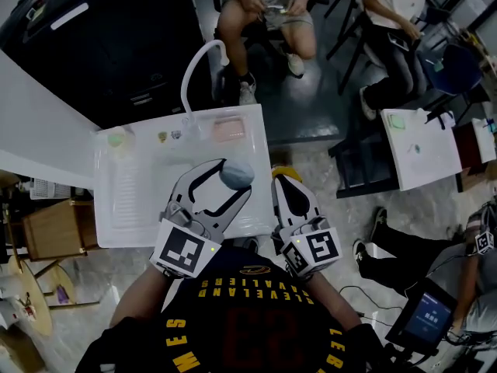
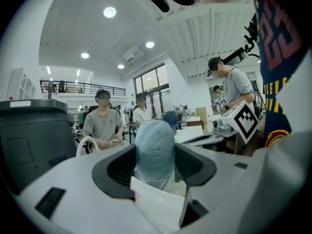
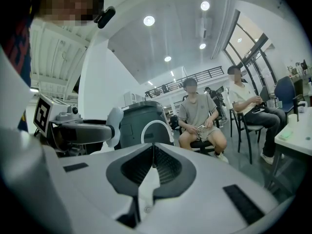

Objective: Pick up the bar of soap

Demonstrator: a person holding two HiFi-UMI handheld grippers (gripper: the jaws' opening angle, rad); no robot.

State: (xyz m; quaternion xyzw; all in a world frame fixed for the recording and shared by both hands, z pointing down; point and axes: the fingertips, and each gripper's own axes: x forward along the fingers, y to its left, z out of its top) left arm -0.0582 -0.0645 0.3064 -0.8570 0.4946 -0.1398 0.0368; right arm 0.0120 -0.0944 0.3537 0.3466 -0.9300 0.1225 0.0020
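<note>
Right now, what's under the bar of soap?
The white sink lies below the bar of soap, held in the left gripper. The patch directly beneath is covered.

The bar of soap is pale blue-grey, one even tone. The left gripper and right gripper have white shells with black ribbed pads inside. The left marker cube and right marker cube each bear black square patterns on white. The counter is white, and so is the faucet. A block is pink and a small blob is pale green. The person's shirt is near-black with yellow lettering and a dark red 23. The floor is mottled grey-beige. The stool is brown wood.
</note>
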